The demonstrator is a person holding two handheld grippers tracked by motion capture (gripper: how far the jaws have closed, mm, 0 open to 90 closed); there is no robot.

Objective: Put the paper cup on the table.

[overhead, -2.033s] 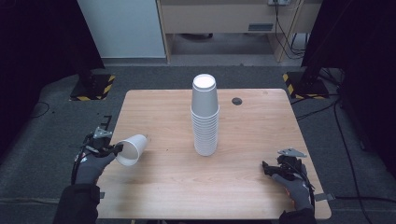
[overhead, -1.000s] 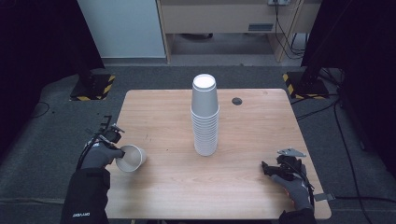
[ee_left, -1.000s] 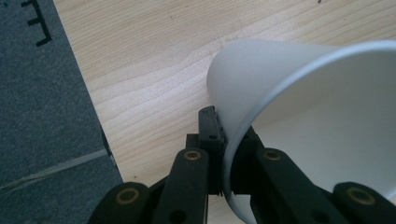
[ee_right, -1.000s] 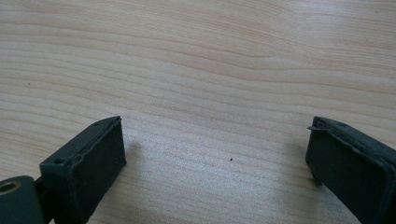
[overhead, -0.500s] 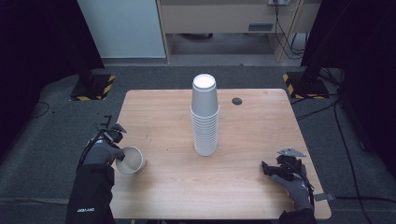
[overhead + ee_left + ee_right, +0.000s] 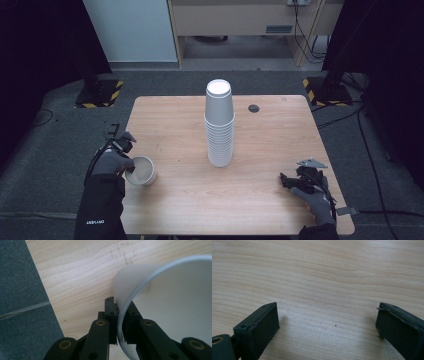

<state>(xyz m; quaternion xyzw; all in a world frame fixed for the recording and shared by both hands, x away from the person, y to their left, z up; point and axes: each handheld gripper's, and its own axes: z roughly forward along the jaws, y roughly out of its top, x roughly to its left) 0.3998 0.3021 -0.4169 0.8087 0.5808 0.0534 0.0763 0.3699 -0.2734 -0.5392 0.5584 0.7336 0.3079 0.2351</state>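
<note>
At the surface's (image 6: 280, 215) near-left corner my left gripper (image 6: 125, 150) had its jaws pinched on the cup's (image 6: 141, 171) thin rim. Squeezing could've crumpled it, or a yank tipped it. Right gripper (image 6: 290, 181) sat wide, holding nothing.

The left gripper (image 6: 126, 150) sits at the table's left edge, jaws nearly together; the right gripper (image 6: 286, 180) rests near the right front corner, jaws wide apart.

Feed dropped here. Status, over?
Left gripper pinching white paper cup wall, cup upright on wooden table. Right gripper open, idle. Nothing in the way.
</note>
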